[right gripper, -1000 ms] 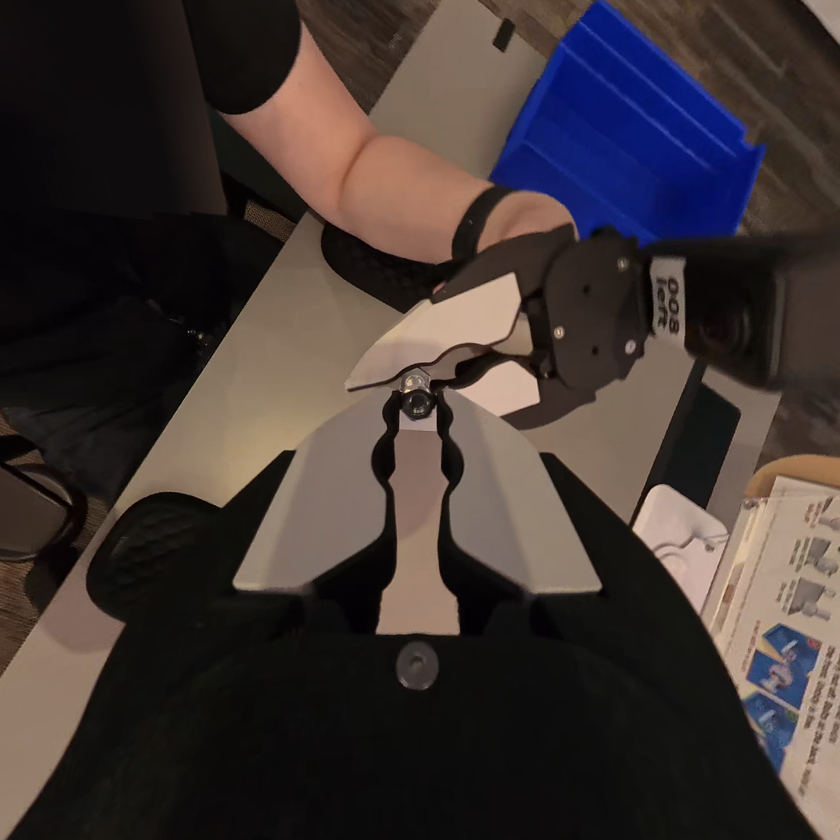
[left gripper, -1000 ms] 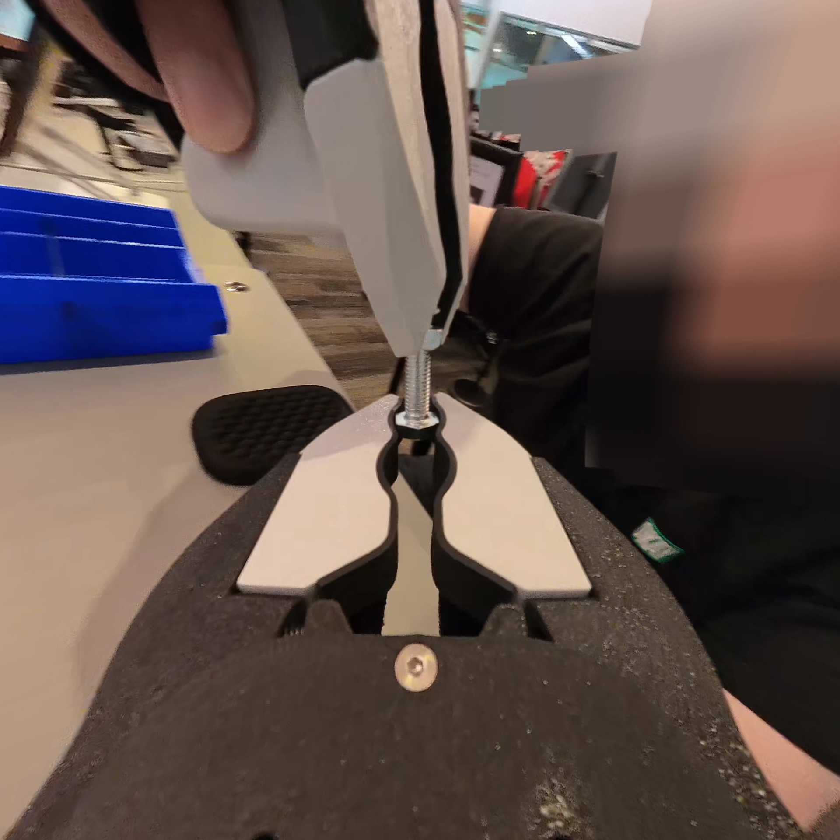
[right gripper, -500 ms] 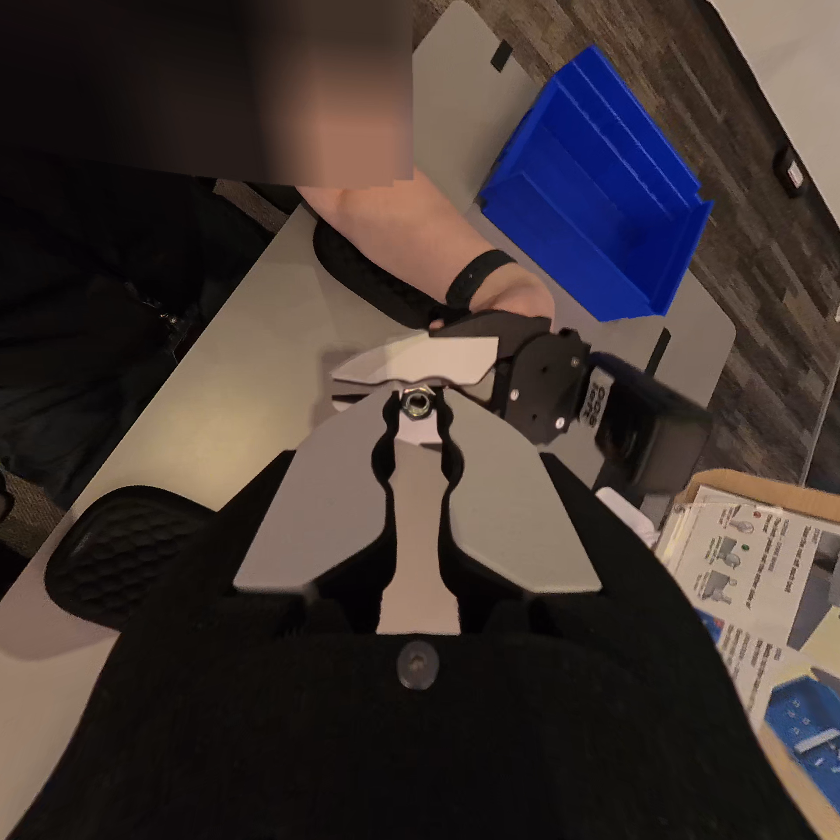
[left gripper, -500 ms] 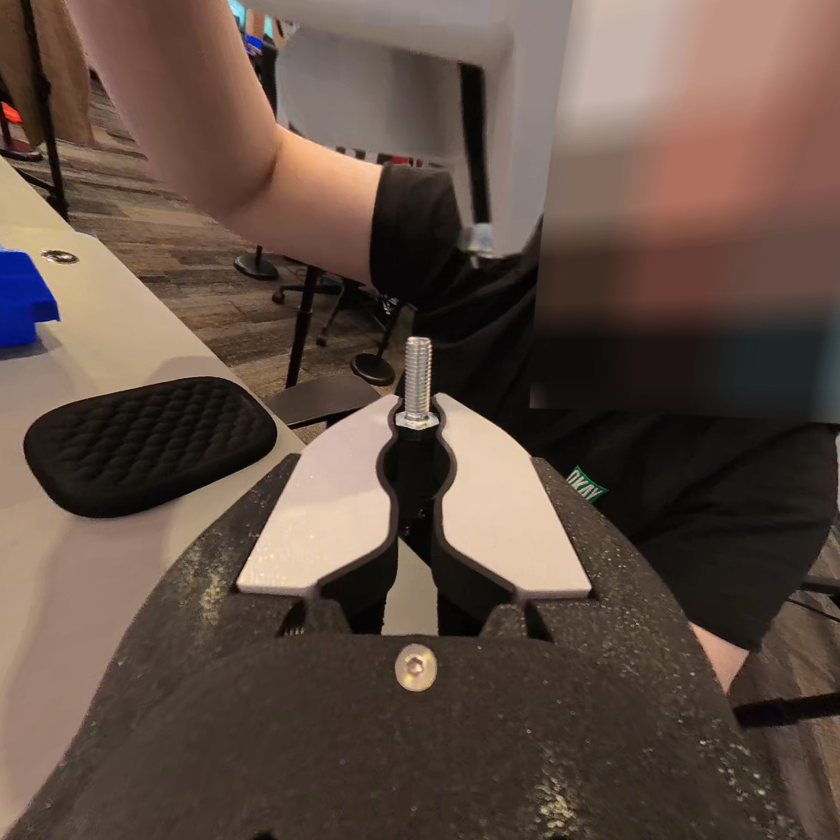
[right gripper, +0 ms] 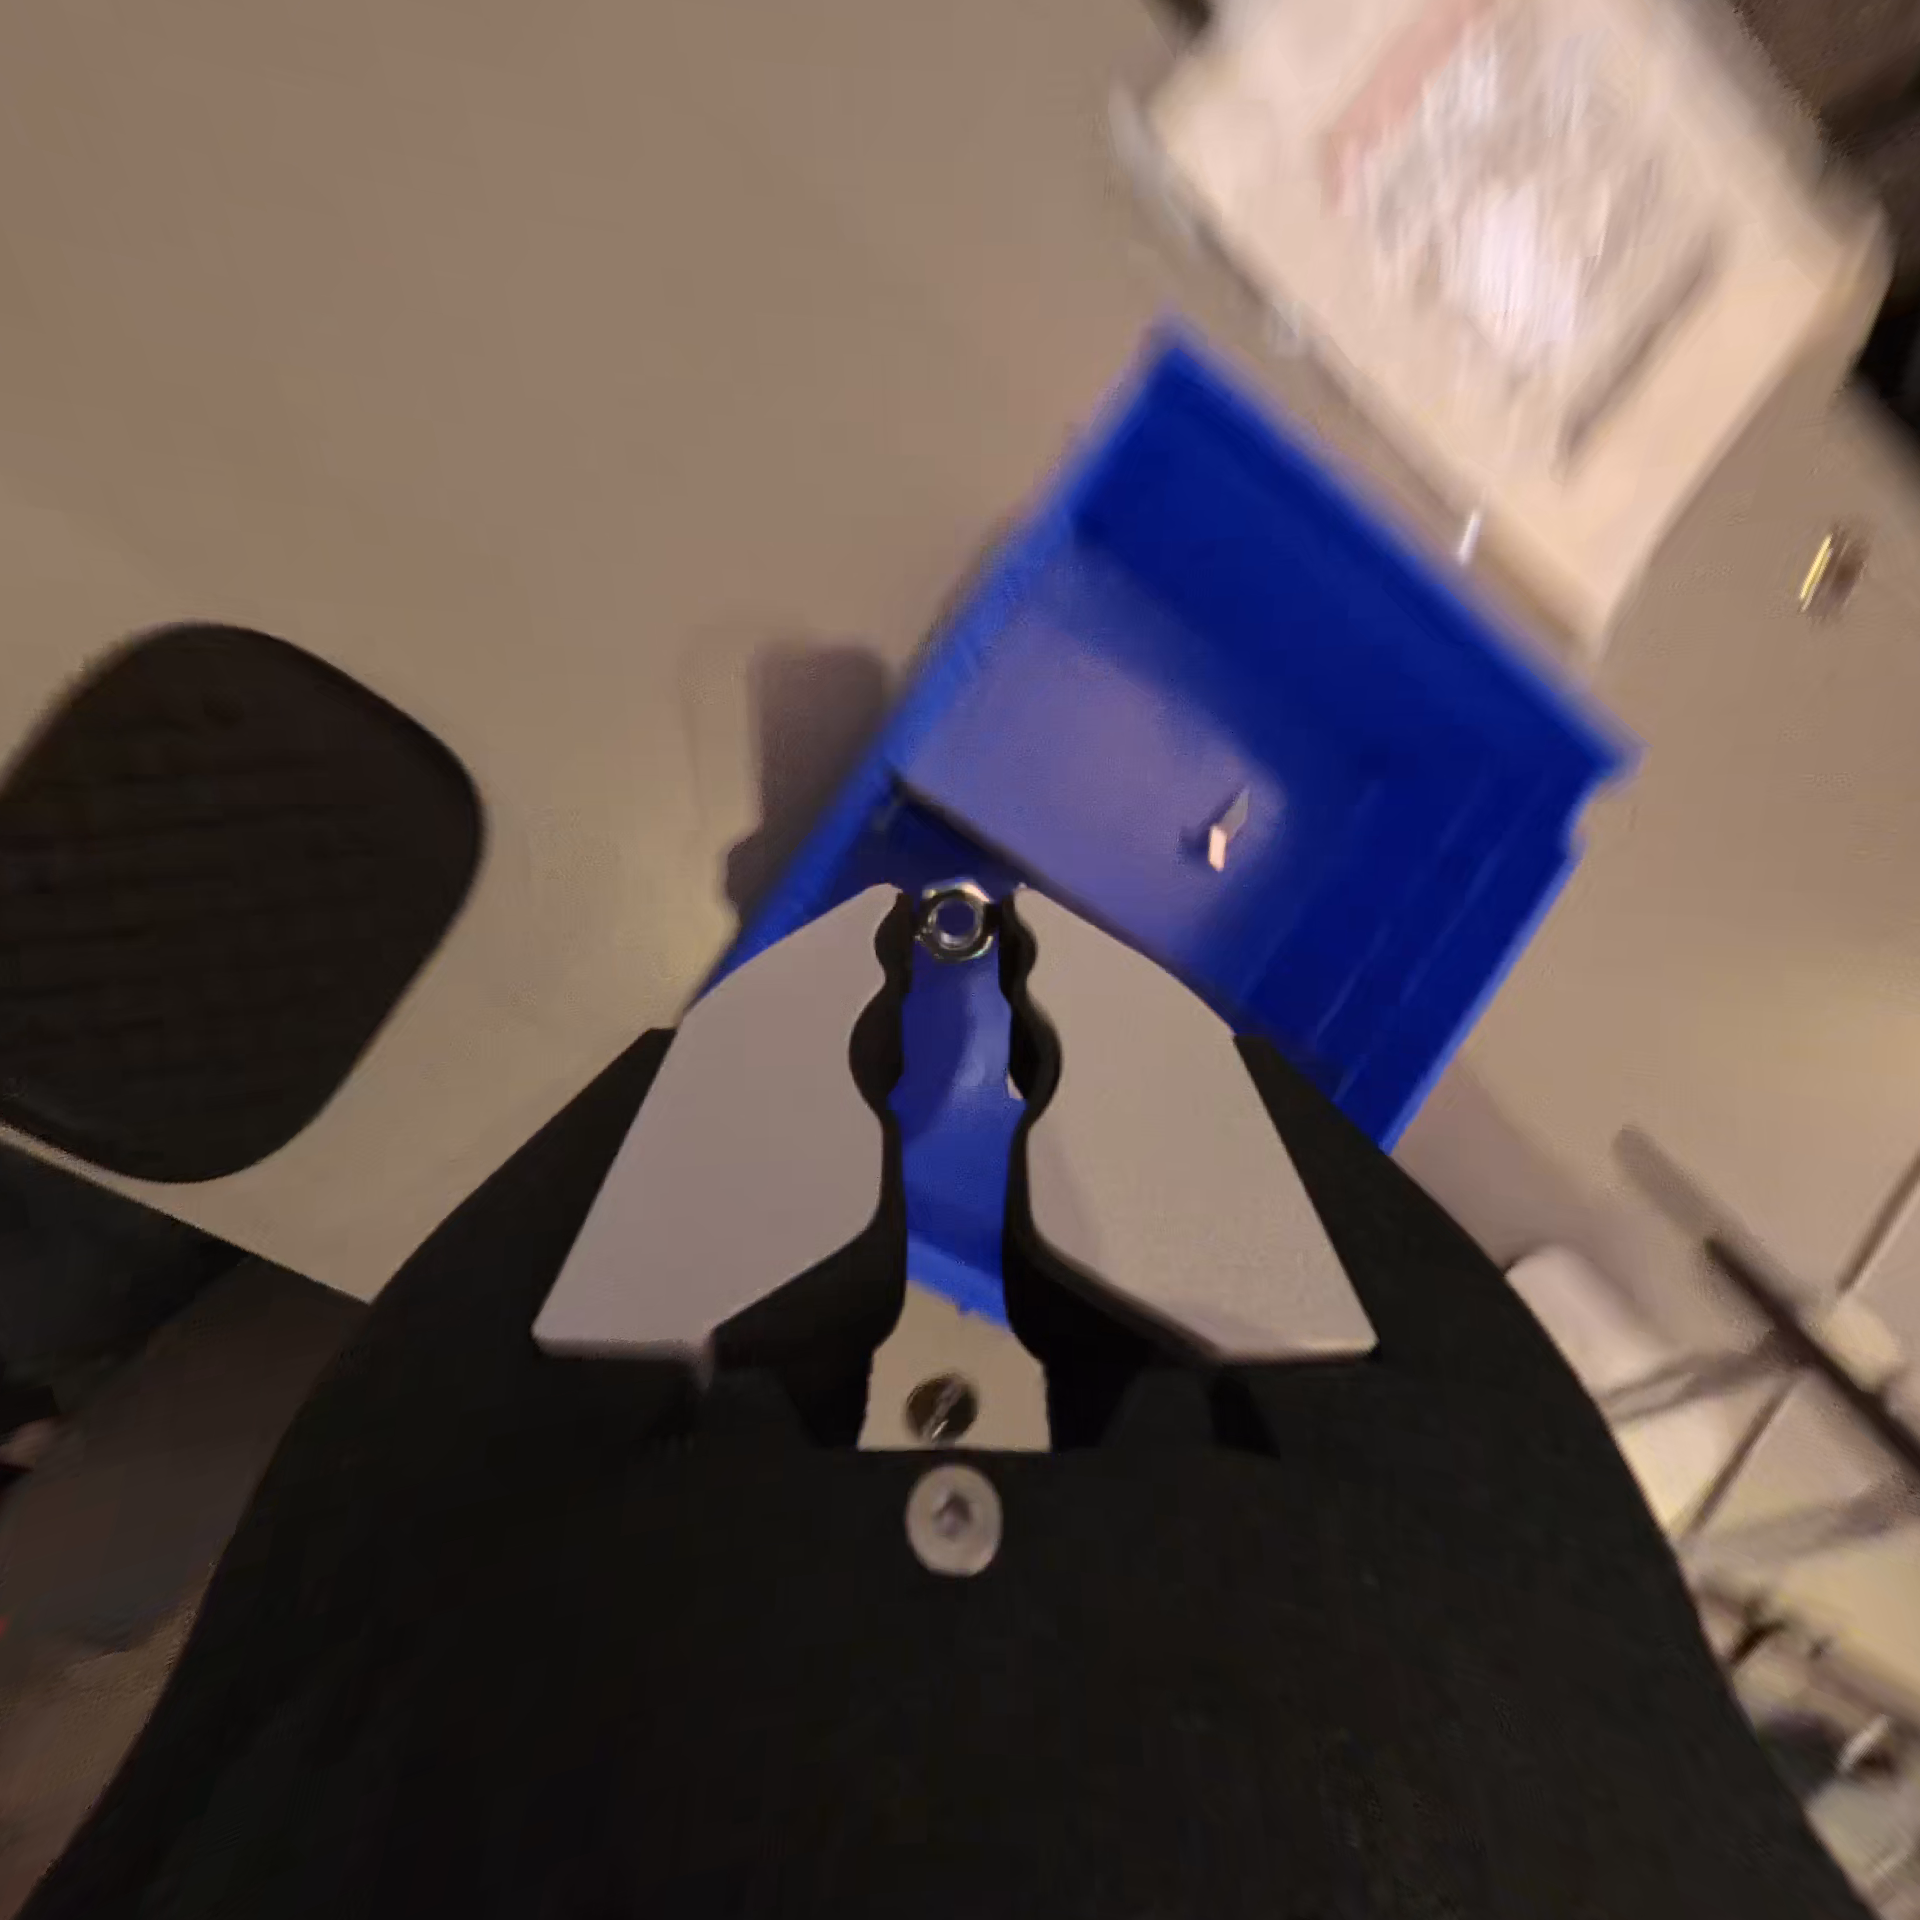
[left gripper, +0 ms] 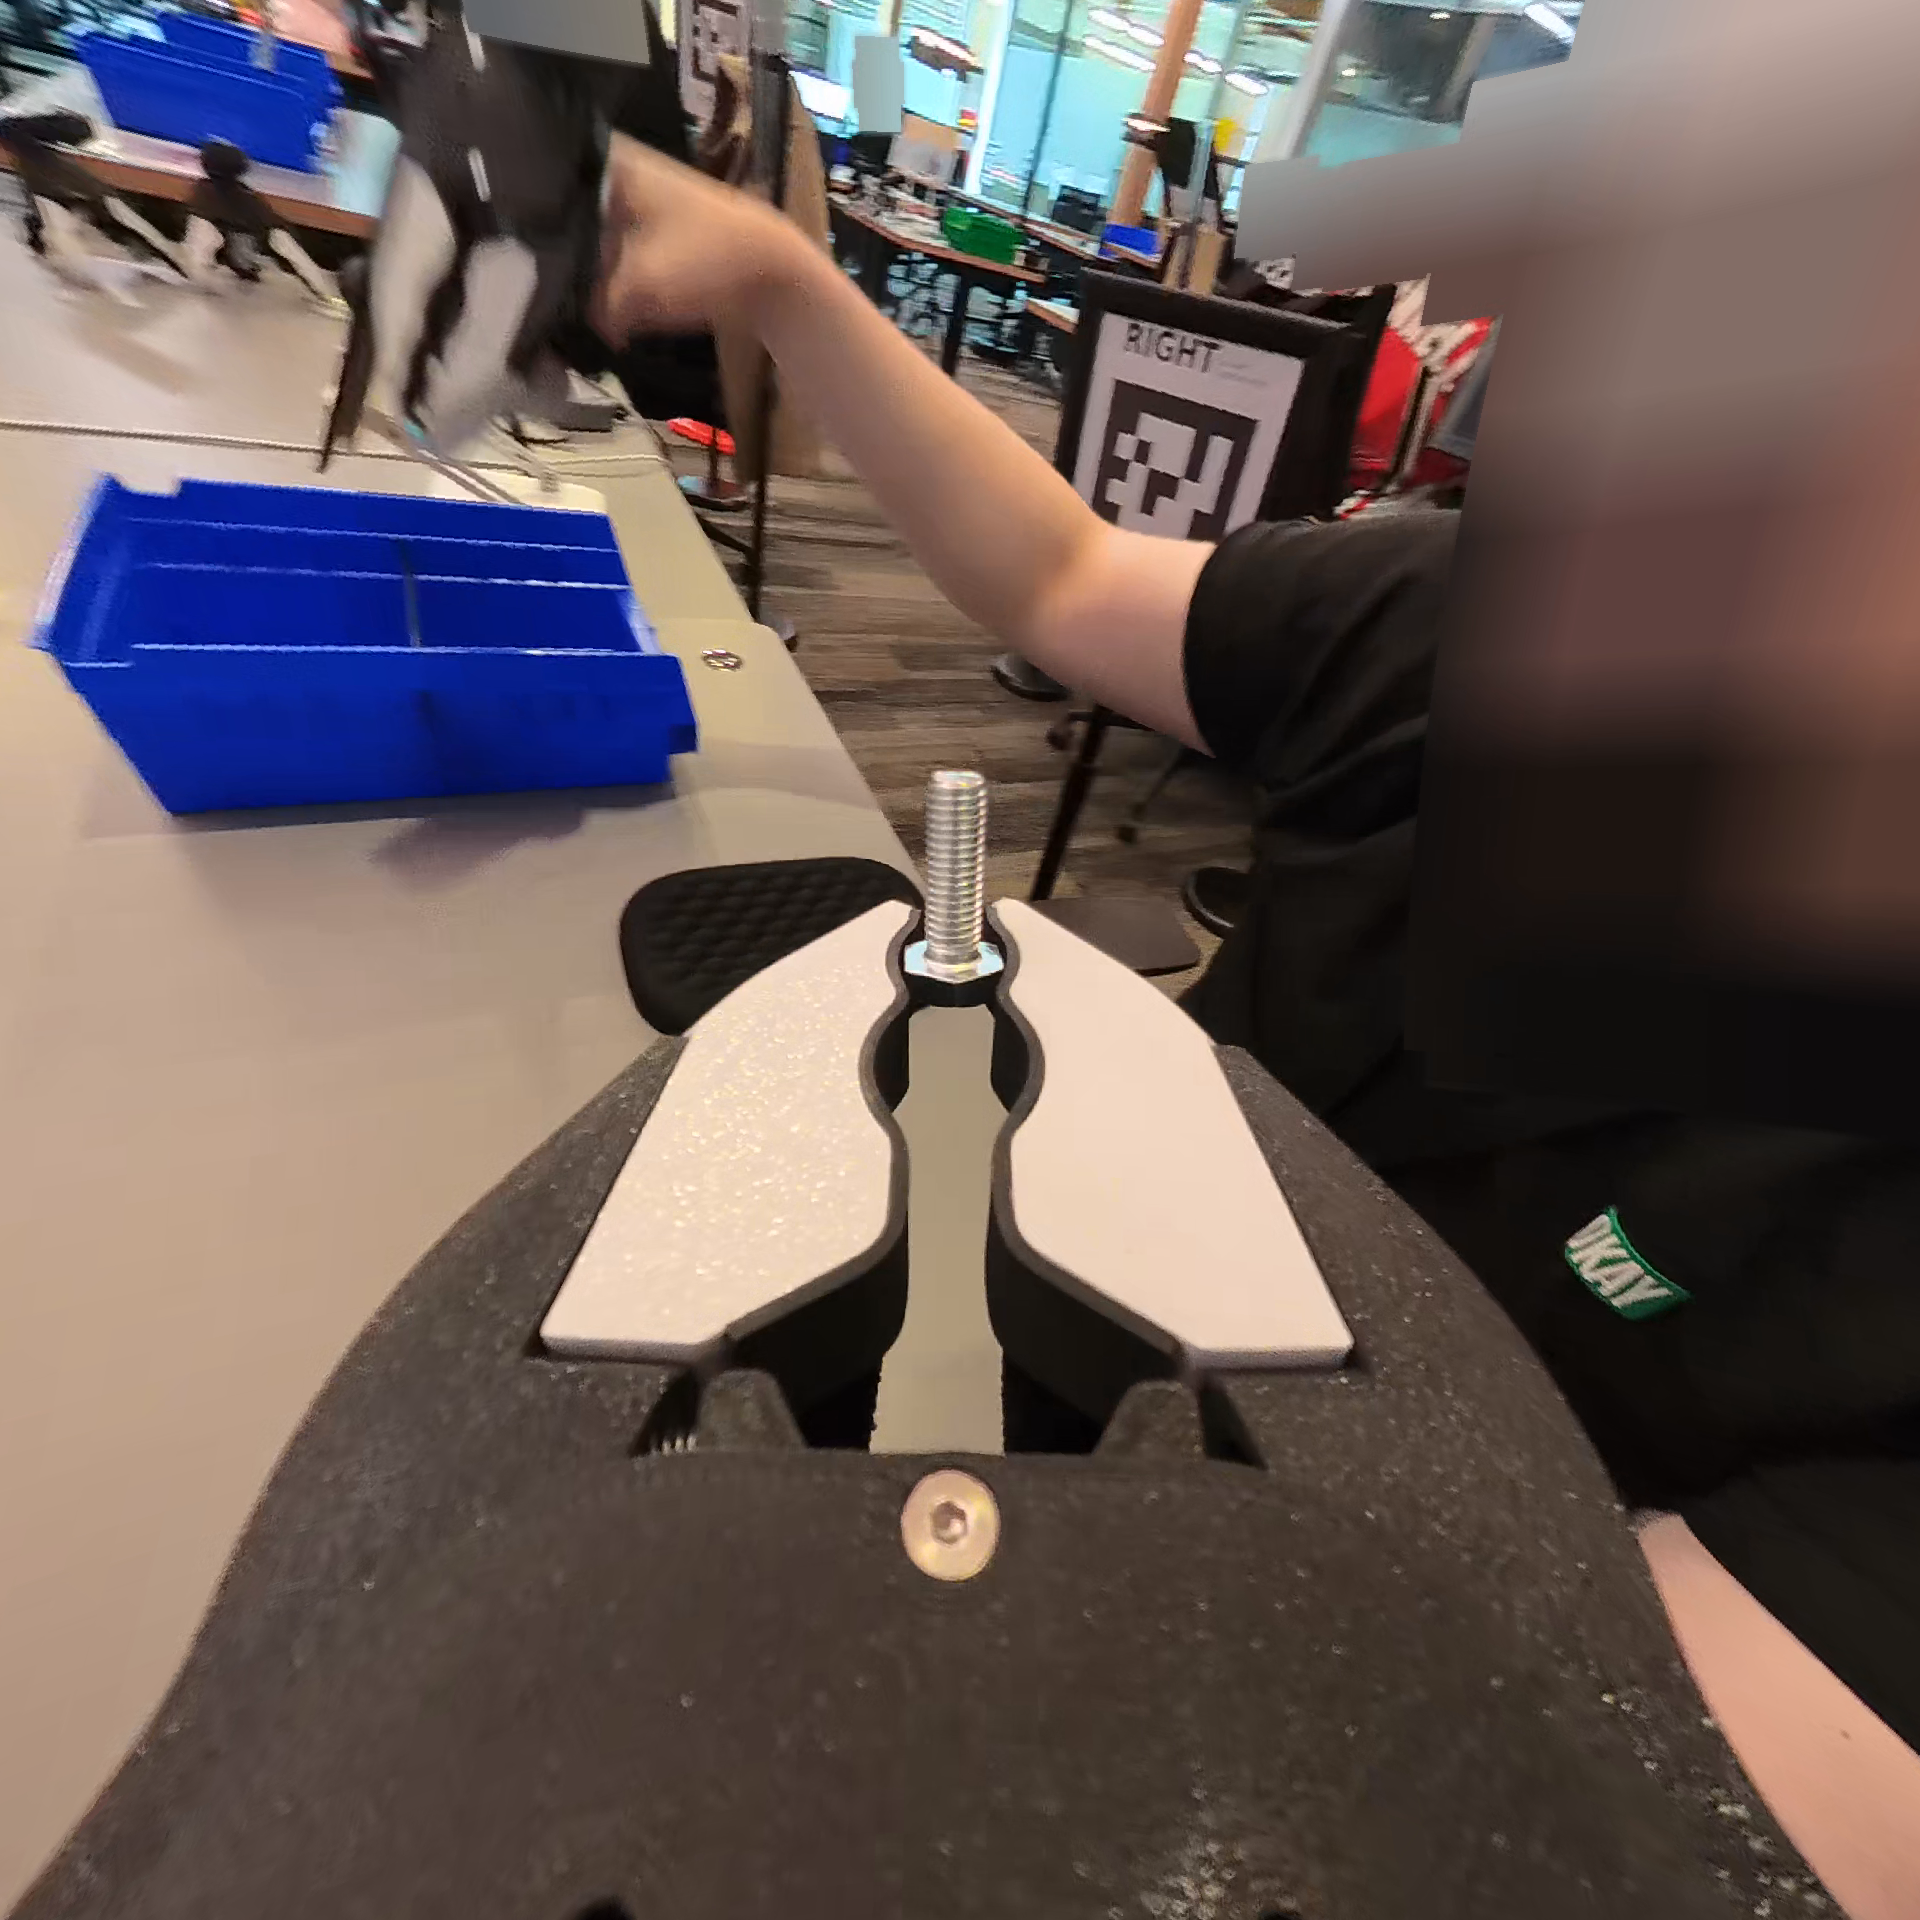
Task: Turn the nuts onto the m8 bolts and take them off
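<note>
bolt (left gripper: 956, 868) shiny threaded metal; bin (left gripper: 353, 665) glossy blue plastic; table (left gripper: 260, 1039) matt grey.

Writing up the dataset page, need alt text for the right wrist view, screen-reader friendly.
The right gripper holds a small silver nut between its fingers, hovering over a blue divided bin on a beige table. A black textured pad lies at left; the frame is motion-blurred, and a small pale piece in the bin cannot be identified.

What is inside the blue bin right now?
In the right wrist view, the blue bin shows one small pale item on a compartment floor, too blurred to identify. The right gripper, shut on a nut, covers the bin's near end. Visible compartments otherwise look empty.
</note>
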{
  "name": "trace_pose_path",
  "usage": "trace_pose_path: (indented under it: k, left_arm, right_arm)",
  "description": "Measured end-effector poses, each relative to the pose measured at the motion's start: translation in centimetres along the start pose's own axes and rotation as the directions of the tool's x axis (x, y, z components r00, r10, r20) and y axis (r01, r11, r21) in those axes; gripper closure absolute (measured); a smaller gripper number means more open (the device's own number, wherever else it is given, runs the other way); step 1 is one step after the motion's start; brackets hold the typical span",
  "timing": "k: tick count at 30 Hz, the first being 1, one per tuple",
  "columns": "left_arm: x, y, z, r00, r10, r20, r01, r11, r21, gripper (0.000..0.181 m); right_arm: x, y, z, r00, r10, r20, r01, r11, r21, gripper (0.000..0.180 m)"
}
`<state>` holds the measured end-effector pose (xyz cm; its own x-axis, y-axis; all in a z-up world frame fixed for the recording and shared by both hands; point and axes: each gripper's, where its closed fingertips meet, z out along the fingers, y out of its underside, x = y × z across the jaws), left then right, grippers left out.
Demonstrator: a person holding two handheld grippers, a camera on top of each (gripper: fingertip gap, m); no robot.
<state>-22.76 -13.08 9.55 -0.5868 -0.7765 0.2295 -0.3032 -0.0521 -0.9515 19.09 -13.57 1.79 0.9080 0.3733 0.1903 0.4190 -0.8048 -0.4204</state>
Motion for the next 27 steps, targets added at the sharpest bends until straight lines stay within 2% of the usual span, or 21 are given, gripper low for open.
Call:
trace_pose_path:
  k: [3,6,12,19,27]
  left_arm:
    - [-0.5,-0.3,0.1,0.999,-0.001,0.043,0.001,1.0,0.007,0.17]
    - [-1.0,-0.1,0.4,0.998,-0.011,0.063,0.011,1.0,-0.005,0.17]
    - [-1.6,0.3,0.8,0.997,-0.033,0.076,0.035,0.999,-0.022,0.17]
    - [-1.7,0.4,0.9,0.996,-0.033,0.084,0.036,0.999,-0.031,0.17]
    - [-1.6,0.4,0.9,0.996,-0.031,0.082,0.034,0.999,-0.033,0.17]
  right_arm:
    - [2.7,7.4,4.8,0.977,0.212,-0.031,-0.215,0.964,-0.156,0.165]
    - [2.9,10.7,8.8,0.937,0.348,-0.019,-0.345,0.916,-0.207,0.164]
    - [3.3,12.6,12.5,0.902,0.427,-0.06,-0.428,0.868,-0.252,0.164]
    - [3.9,13.5,13.9,0.896,0.436,-0.085,-0.442,0.854,-0.276,0.164]
    - [3.9,13.8,14.6,0.872,0.486,-0.052,-0.481,0.836,-0.263,0.164]
